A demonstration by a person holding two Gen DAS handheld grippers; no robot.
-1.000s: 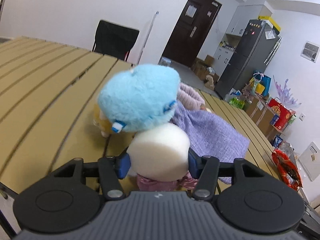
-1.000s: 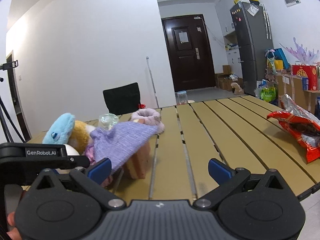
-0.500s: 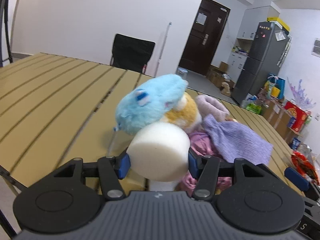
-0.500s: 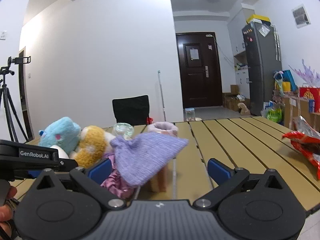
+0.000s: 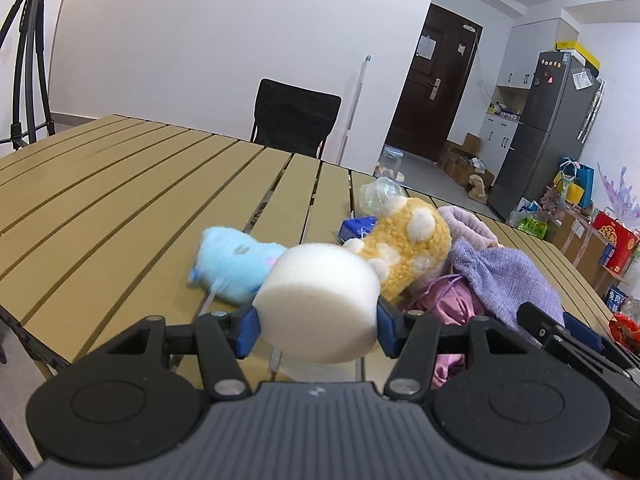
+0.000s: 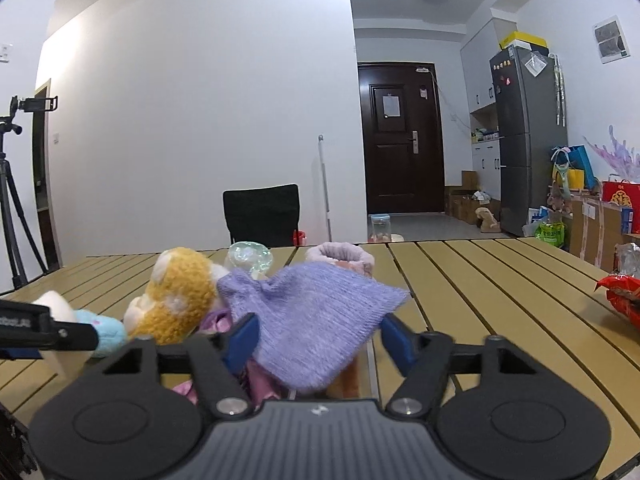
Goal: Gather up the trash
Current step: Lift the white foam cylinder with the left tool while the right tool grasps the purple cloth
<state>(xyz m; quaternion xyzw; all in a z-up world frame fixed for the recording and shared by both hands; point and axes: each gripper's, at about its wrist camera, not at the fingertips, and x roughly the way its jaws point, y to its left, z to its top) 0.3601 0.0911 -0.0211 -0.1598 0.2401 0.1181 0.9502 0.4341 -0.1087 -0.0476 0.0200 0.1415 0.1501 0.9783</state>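
My left gripper (image 5: 318, 330) is shut on a white foam cylinder (image 5: 320, 300) and holds it above the slatted wooden table (image 5: 120, 200). Behind it lie a blue plush toy (image 5: 232, 262), an orange plush toy (image 5: 408, 248) and a purple knit cloth (image 5: 508, 276). My right gripper (image 6: 318, 334) is narrowed around the purple knit cloth (image 6: 316, 308), with its blue pads (image 6: 242, 338) at the cloth's edges. A red snack bag (image 6: 622, 296) lies at the table's right edge.
A crumpled clear plastic bottle (image 6: 250, 258), a pink fuzzy slipper (image 6: 340, 254) and a blue packet (image 5: 356, 228) sit in the pile. A black chair (image 5: 294, 118) stands behind the table. A tripod (image 5: 26, 60) is at the left, a fridge (image 6: 528, 140) and boxes at the right.
The left gripper rose and drew back with the foam cylinder; the blue plush dropped onto the table. The right gripper moved up to the purple cloth and its jaws narrowed around it.
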